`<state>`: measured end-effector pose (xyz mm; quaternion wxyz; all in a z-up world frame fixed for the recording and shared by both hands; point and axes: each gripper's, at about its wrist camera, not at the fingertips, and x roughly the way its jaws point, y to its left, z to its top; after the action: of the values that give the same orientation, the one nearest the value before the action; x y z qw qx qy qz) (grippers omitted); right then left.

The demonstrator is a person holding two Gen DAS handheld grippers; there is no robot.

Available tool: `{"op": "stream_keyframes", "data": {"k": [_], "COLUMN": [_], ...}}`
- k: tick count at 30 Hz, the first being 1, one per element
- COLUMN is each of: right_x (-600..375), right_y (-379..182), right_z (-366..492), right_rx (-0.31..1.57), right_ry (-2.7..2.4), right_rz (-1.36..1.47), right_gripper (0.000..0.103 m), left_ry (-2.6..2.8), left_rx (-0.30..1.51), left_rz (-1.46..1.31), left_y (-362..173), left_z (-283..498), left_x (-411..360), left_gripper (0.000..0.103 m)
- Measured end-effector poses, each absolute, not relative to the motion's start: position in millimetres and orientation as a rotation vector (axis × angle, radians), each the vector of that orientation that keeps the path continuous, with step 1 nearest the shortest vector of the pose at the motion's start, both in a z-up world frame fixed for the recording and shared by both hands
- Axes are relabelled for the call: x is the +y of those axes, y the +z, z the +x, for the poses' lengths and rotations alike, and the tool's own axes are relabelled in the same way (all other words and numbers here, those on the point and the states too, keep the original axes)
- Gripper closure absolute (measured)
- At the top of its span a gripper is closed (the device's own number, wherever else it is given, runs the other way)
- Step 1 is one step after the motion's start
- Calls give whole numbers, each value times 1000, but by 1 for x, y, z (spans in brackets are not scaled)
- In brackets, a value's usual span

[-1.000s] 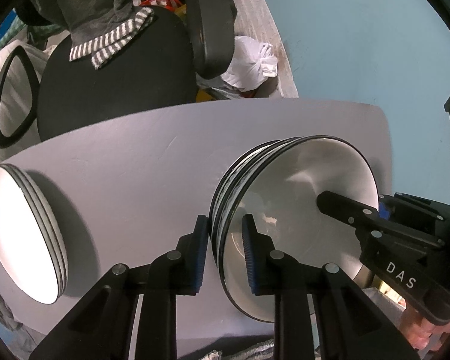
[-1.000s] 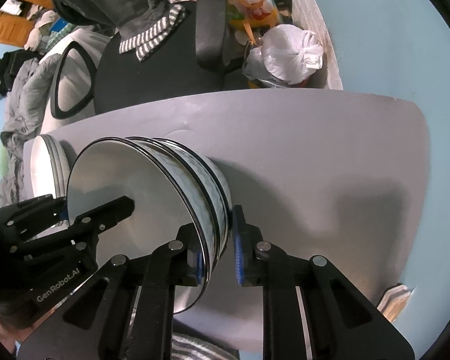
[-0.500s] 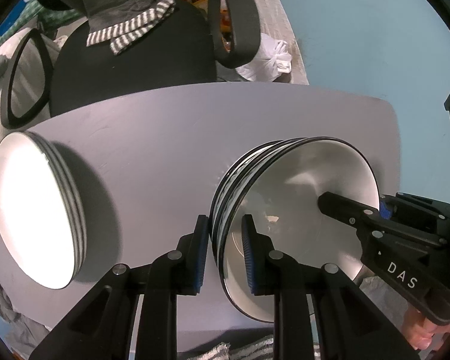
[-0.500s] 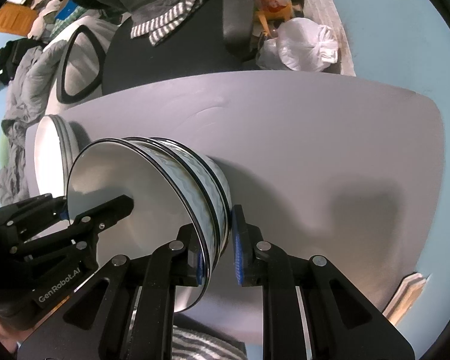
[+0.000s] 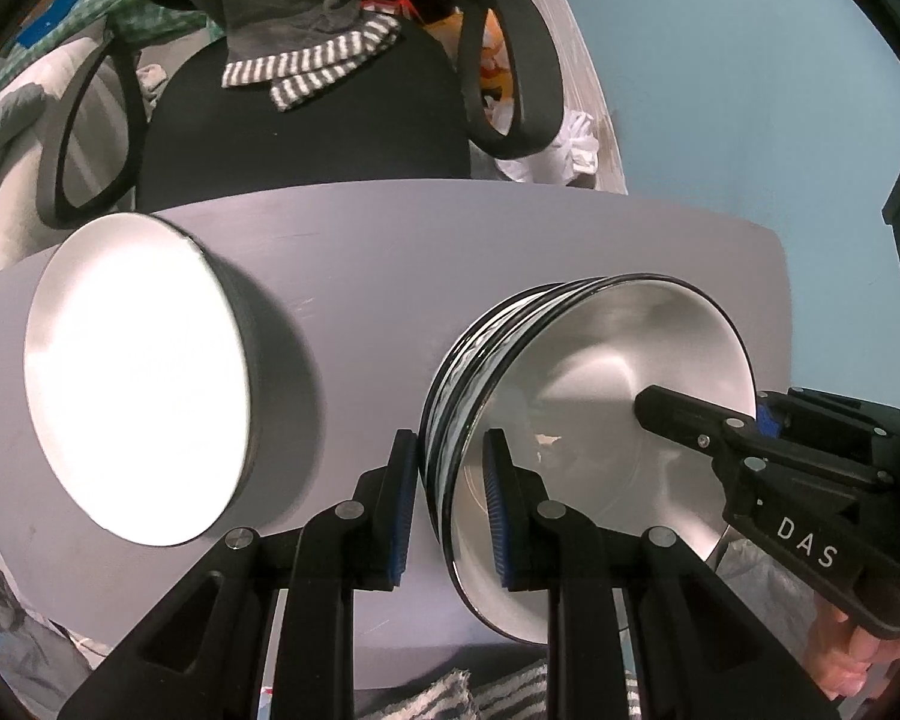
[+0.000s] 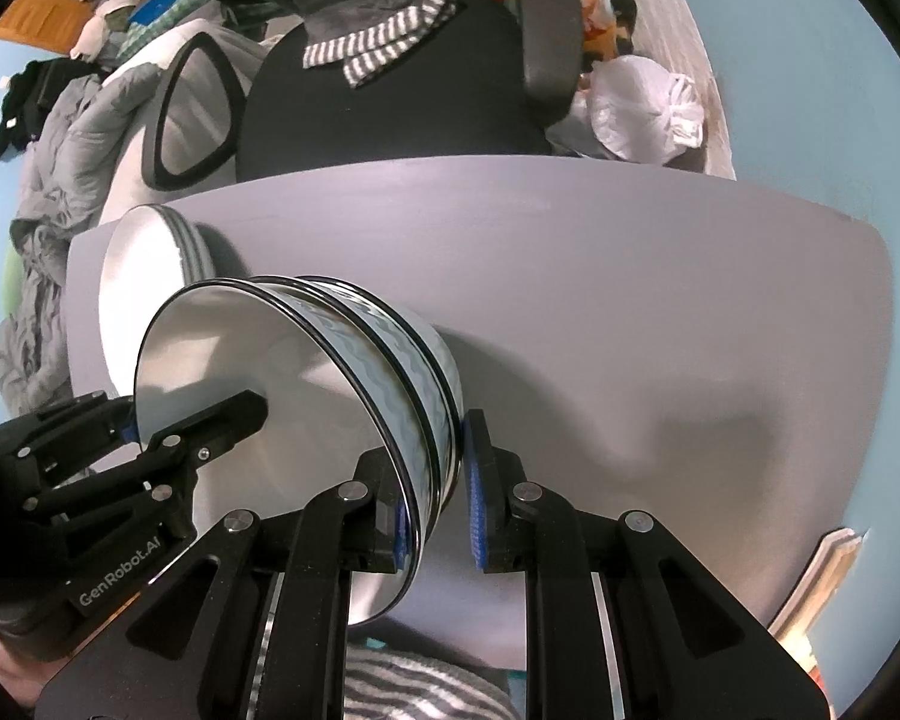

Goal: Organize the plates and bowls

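A stack of three white bowls (image 5: 594, 396) with black rims and wavy grey sides is held between both grippers above the grey table (image 5: 390, 252). My left gripper (image 5: 450, 510) is shut on the near rim of the stack. My right gripper (image 6: 435, 504) is shut on the opposite rim of the same stack (image 6: 306, 384). Each gripper shows in the other's view, reaching into the top bowl. A stack of white plates (image 5: 132, 378) lies on the table to the left; it also shows in the right wrist view (image 6: 144, 252).
A black office chair (image 5: 306, 114) with a striped cloth stands behind the table. A white plastic bag (image 6: 648, 108) lies on the floor at the back right. A striped towel (image 6: 402, 684) lies at the table's near edge. The floor is light blue.
Both grippers have carried the bowl stack left and toward the plates. The plates now look larger and nearer in the left wrist view. The grips are unchanged.
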<state>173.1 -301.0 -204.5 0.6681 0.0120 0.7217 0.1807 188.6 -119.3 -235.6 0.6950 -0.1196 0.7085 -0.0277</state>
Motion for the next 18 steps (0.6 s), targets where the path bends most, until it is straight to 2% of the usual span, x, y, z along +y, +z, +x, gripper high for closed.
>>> {"op": "stream_keyframes", "data": {"k": [18], "right_x": [-209], "right_y": [-163], "right_z": [170], "right_rx": [1572], "right_ry": [488], "right_rz": [-73], "right_gripper": [88], "left_ry": [42], "left_rx": [1502], "left_rz": [-351], "left_y": [-188], "left_z": [179], "left_x": [-34], "left_gripper": [82]}}
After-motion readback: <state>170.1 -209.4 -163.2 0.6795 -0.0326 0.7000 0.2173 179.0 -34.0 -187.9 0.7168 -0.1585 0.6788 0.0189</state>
